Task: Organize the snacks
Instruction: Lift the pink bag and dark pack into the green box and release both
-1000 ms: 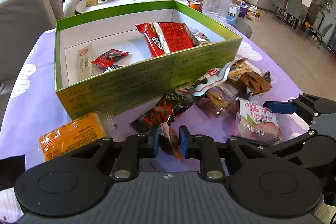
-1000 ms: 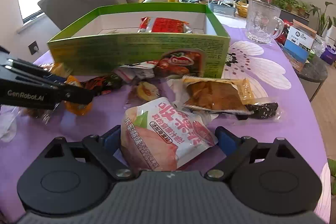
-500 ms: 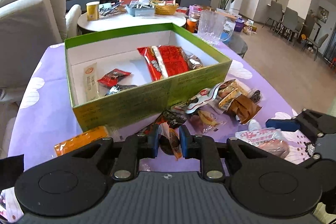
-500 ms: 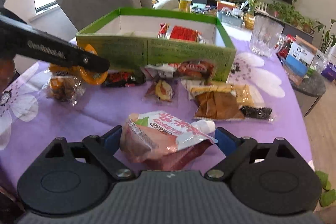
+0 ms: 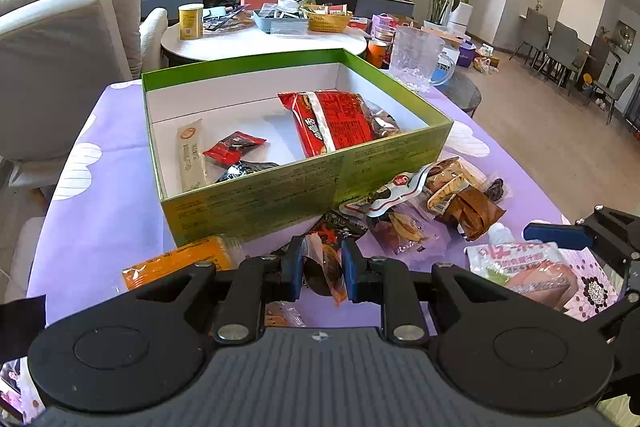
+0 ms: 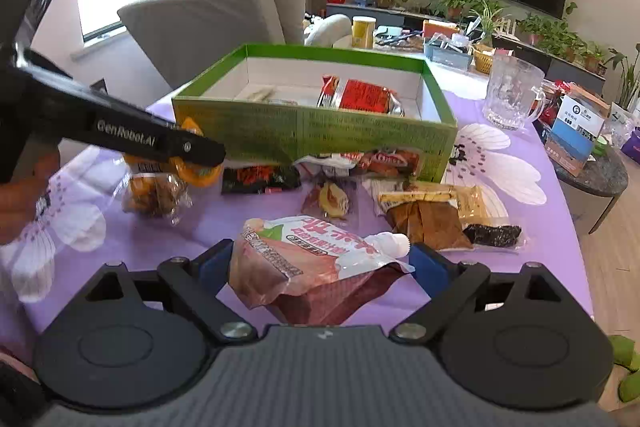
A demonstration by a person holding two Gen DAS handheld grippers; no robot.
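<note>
Tongs [image 5: 320,269] over purple floral tablecloth [image 5: 104,227]

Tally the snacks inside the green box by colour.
Red: 2, the large bag and the small packet
Black: 1, the black packet
Beige: 1, the stick pack
Total: 4 in the box
</note>
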